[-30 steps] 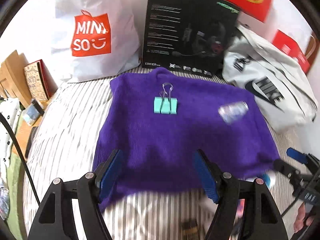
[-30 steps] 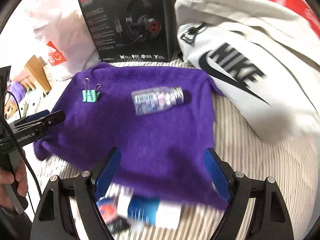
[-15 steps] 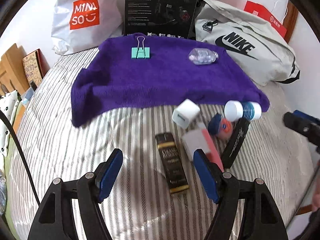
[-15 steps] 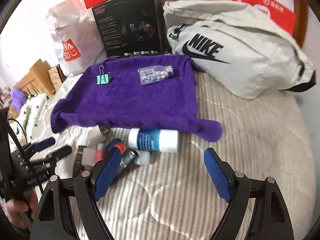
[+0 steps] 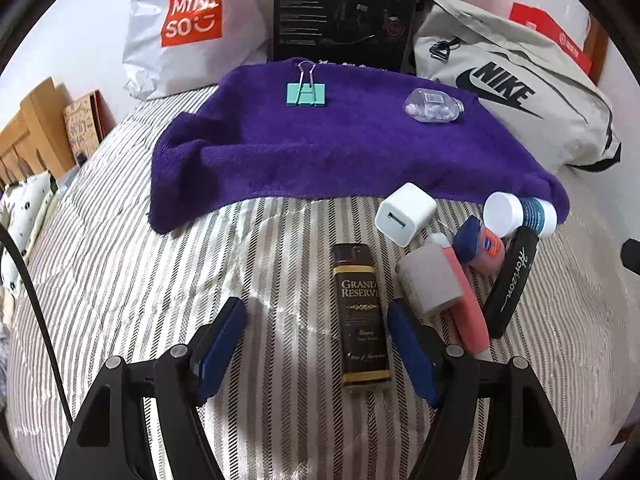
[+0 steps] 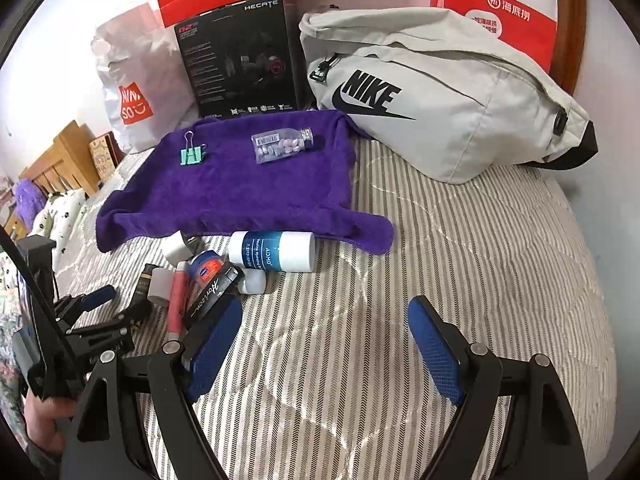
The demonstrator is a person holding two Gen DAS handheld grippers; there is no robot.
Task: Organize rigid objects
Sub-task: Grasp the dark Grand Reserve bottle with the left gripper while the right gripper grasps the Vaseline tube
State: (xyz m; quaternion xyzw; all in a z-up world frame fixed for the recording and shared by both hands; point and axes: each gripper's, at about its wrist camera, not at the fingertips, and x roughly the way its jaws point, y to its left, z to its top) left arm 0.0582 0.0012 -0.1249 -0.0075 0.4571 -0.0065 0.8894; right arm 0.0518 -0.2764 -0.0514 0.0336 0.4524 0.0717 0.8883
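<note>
A purple towel (image 5: 340, 152) lies on the striped bed, with a teal binder clip (image 5: 306, 92) and a clear pill bottle (image 5: 434, 106) on it. In front of it lie a dark "Grand Reserve" lighter (image 5: 361, 316), a white charger cube (image 5: 405, 219), a grey and pink block (image 5: 440, 288), a small blue jar (image 5: 480, 246), a black Horizon case (image 5: 512, 280) and a white and blue bottle (image 6: 272, 251). My left gripper (image 5: 318, 350) is open, low over the bed, its right finger beside the lighter. My right gripper (image 6: 324, 350) is open and empty, right of the pile.
A Miniso bag (image 5: 192, 24), a black headset box (image 5: 344, 12), a grey Nike bag (image 6: 436, 96) and red bags (image 6: 496, 24) stand behind the towel. A wooden headboard (image 5: 32, 132) is at the left. Bare striped bedding (image 6: 480, 280) lies to the right.
Both grippers have pulled back and dropped from over the towel to the bedding in front of it. The pile of small objects came into view. Both stay open.
</note>
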